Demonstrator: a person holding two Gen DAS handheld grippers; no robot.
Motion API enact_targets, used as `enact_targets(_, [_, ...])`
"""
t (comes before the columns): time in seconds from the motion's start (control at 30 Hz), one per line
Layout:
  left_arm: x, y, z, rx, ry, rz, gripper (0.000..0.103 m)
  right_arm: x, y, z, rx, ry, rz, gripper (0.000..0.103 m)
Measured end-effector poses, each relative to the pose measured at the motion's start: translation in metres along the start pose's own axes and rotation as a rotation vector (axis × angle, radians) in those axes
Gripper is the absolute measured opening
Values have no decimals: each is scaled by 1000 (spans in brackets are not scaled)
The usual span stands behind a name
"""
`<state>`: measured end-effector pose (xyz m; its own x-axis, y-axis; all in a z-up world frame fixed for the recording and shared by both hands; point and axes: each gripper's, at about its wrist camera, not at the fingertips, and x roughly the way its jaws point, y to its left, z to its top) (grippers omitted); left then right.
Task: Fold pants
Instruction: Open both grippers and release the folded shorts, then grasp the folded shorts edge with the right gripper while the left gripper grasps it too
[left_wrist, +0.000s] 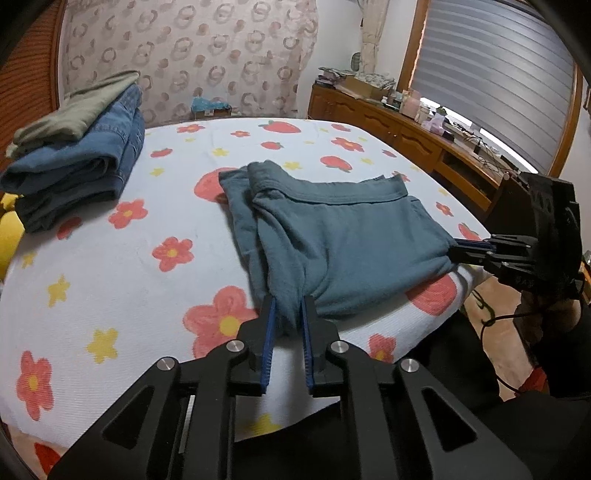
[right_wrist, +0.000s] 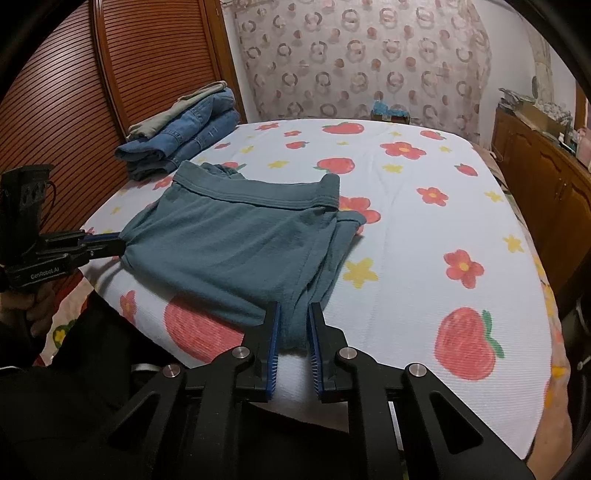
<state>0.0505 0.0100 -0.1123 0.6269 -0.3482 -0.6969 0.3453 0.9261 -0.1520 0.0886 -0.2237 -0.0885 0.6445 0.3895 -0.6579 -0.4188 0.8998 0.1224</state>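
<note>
Teal pants (left_wrist: 343, 240) lie folded on the flowered bed sheet (left_wrist: 147, 266), waistband toward the far side. My left gripper (left_wrist: 288, 308) is shut on the pants' near left corner, the cloth bunched between its blue pads. My right gripper (right_wrist: 293, 314) is shut on the pants' (right_wrist: 236, 243) near right corner. Each gripper shows in the other's view, the right one (left_wrist: 454, 249) and the left one (right_wrist: 120, 243), both pinching the fold's edge near the bed's front edge.
A stack of folded jeans with an olive garment on top (left_wrist: 74, 155) sits at the bed's far left, also in the right wrist view (right_wrist: 181, 129). A wooden cabinet (left_wrist: 406, 129) with clutter runs along the right wall. A slatted wooden door (right_wrist: 110, 74) stands left.
</note>
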Motion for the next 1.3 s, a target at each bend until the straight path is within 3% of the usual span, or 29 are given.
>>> enact_targets(0.27, [0,-4,10,29,-13,52,31,-14,5,12,-12,-49,-36,15])
enact_targets(0.3, [0,-4,13,32,-19,54,36,-14,5,14,-13,-55,-38,15])
enact_targets(0.33, [-1,-4,15,34,-26,55,48,-13,5,16,-12,-60,-41,16])
enact_targets(0.4, [-2,-4,21,38,-47,56,56,-11,4,21,-10,-67,-49,17])
enact_targets(0.47, [1,-2,28,37,-53,57,76,-7,3,25,-6,-67,-58,29])
enact_targets(0.5, [3,-1,32,36,-56,52,79,-4,2,27,-5,-66,-60,36])
enact_targets(0.63, [15,2,44,35,-46,55,79,11,0,34,8,-51,-66,44])
enact_targets(1.3, [62,25,84,31,18,40,80,52,-18,49,89,21,-112,45])
